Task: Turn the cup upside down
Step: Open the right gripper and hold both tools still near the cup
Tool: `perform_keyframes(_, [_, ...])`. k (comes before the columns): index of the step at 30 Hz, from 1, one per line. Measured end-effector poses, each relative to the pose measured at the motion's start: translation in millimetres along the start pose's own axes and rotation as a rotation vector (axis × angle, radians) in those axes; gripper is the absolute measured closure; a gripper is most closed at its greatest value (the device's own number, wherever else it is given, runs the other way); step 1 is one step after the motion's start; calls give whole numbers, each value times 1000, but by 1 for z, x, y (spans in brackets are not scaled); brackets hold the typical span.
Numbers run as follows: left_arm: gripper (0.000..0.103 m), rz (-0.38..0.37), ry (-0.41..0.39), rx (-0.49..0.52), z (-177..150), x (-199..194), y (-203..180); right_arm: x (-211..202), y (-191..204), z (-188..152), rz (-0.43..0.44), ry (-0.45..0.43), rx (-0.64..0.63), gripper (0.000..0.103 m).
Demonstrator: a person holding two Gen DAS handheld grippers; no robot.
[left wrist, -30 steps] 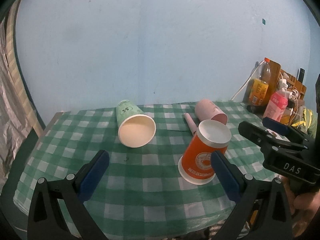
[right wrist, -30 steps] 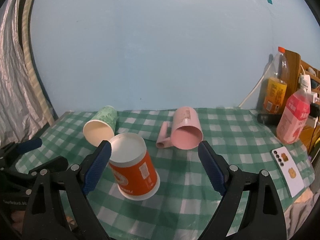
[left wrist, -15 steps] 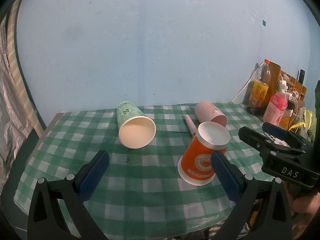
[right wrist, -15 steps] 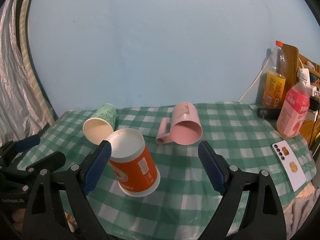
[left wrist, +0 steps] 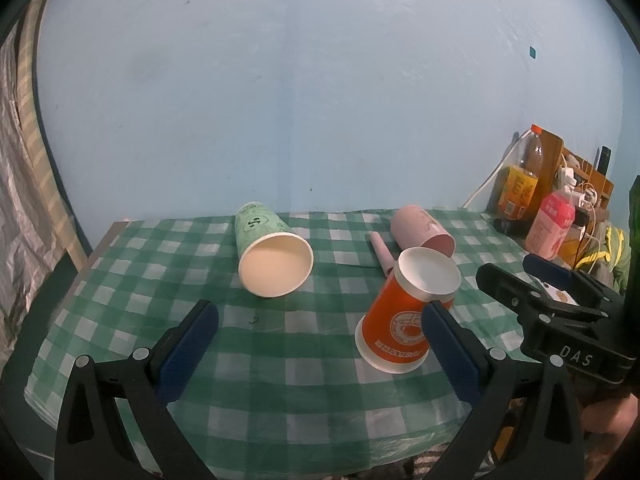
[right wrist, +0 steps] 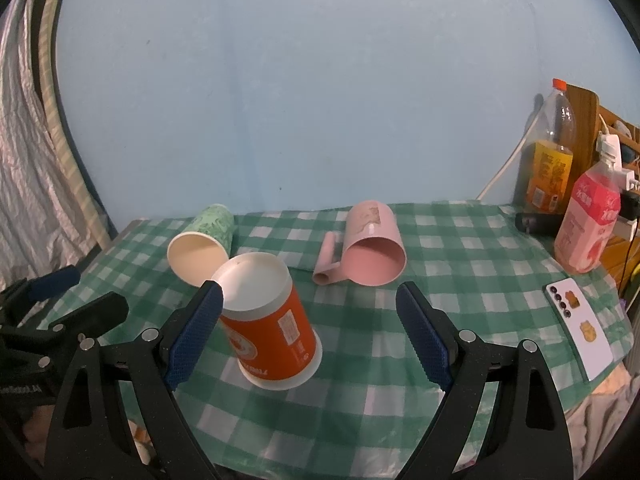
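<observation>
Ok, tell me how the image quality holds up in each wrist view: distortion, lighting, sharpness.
Left wrist view: strong fisheye bend with dark rounded corners, dim bluish light, and the orange cup and green cup stay reasonably sharp. Right wrist view: same curved distortion, soft shadows under the pink mug, no harsh glare, and the phone stretches near the edge.

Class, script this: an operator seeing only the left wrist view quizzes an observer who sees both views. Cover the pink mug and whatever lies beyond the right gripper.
Operator: Is anything inside the mug?
Observer: No. The right wrist view looks straight into it, and it is empty.
Operator: What lies beyond the right gripper?
Observer: A phone, face down near the right edge of the table.
</observation>
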State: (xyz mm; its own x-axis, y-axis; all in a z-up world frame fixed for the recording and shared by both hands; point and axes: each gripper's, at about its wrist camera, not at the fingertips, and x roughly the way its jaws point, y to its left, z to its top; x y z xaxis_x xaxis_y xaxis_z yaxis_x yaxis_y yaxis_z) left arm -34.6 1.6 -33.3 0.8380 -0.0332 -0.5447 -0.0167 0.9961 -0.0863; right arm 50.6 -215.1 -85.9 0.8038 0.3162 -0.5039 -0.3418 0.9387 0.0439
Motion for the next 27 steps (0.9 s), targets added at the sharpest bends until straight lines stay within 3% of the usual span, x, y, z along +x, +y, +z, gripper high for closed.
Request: perform_keyframes(27, [1,23,23,-2,0,4,1,3,7,-3,5,12,-7,16])
